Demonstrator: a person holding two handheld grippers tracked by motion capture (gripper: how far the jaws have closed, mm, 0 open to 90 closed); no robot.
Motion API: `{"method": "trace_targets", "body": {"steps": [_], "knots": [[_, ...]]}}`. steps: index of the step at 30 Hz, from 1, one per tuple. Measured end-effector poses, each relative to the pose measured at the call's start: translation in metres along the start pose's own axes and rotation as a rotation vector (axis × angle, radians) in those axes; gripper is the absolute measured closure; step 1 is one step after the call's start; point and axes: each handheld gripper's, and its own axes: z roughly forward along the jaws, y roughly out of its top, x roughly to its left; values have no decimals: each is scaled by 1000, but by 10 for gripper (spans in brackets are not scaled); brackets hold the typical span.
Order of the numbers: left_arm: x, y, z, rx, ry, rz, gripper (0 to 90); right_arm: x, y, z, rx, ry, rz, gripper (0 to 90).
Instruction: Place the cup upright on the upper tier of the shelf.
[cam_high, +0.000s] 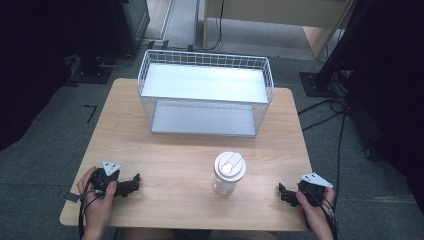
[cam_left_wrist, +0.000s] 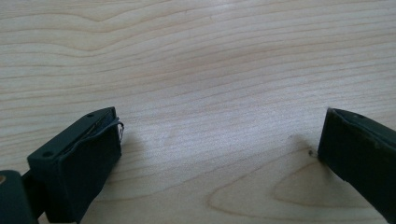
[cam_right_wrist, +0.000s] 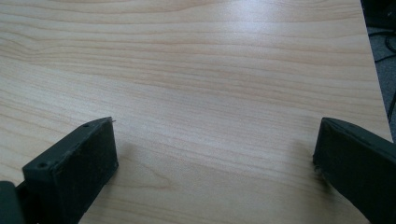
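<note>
A clear plastic cup with a white lid stands upright on the wooden table, near the front middle. A white wire basket shelf with two grey levels sits at the back of the table. My left gripper rests on the table at the front left, held in a hand, jaws wide apart with bare wood between them. My right gripper rests at the front right, also open over bare wood. The cup stands between the two grippers, apart from both.
Grey carpet surrounds the table. Cables run along the floor at the right, and black stands sit at the back left and right. In the right gripper view the table's edge lies close at the right.
</note>
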Motion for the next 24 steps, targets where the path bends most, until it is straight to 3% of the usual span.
{"method": "trace_targets", "body": {"steps": [6, 8, 11, 12, 24], "knots": [[0, 0, 0, 0, -1, -1, 0, 0, 0, 0, 0, 0, 0, 0], [0, 0, 0, 1, -1, 1, 0, 2, 0, -1, -1, -4, 7, 17], [0, 0, 0, 1, -1, 3, 0, 10, 3, -2, -7, -12, -22, 84], [0, 0, 0, 1, -1, 2, 0, 16, 6, -3, -8, -4, -26, 148], [0, 0, 0, 1, -1, 3, 0, 44, 15, -11, -77, 91, -61, 144]]}}
